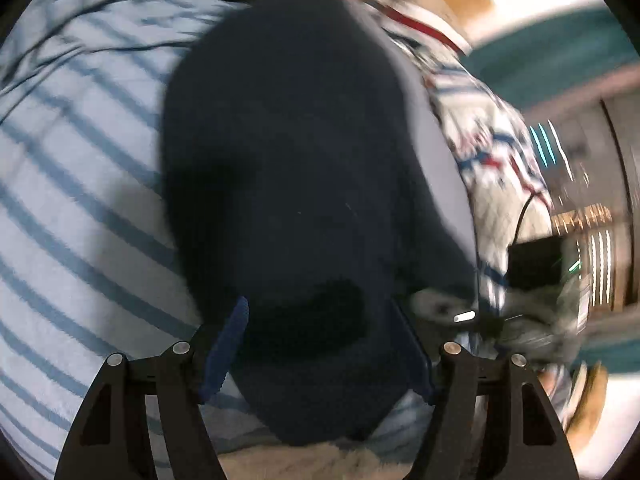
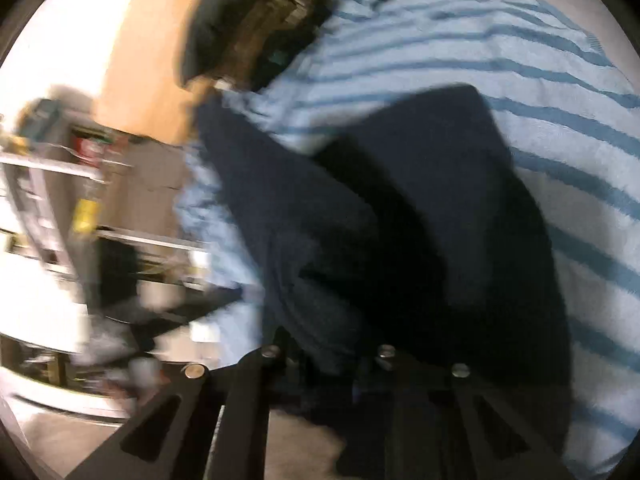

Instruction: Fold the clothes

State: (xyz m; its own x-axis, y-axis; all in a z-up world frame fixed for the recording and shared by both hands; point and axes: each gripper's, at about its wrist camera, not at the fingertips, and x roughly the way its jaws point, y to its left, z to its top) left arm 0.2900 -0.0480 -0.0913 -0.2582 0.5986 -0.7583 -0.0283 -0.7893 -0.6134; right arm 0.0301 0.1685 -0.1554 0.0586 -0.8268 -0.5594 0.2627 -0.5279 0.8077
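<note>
A dark navy garment [image 1: 288, 140] lies bunched on a light-blue striped sheet [image 1: 80, 200]. My left gripper [image 1: 320, 344] stands open low over the garment's near end. The cloth fills the gap between its blue pads [image 1: 228, 352] and covers part of the right one. In the right wrist view the same navy garment [image 2: 420, 168] runs down in folds into my right gripper [image 2: 332, 360], which is shut on a bunch of it. Its fingertips are lost in the dark cloth. Both views are blurred.
A white cloth with red and blue pattern [image 1: 488, 148] lies right of the garment. Shelves with clutter [image 2: 60, 200] stand beyond the sheet's left edge. A dark heap [image 2: 248, 20] sits at the sheet's far end. Striped sheet [image 2: 520, 60] spreads to the right.
</note>
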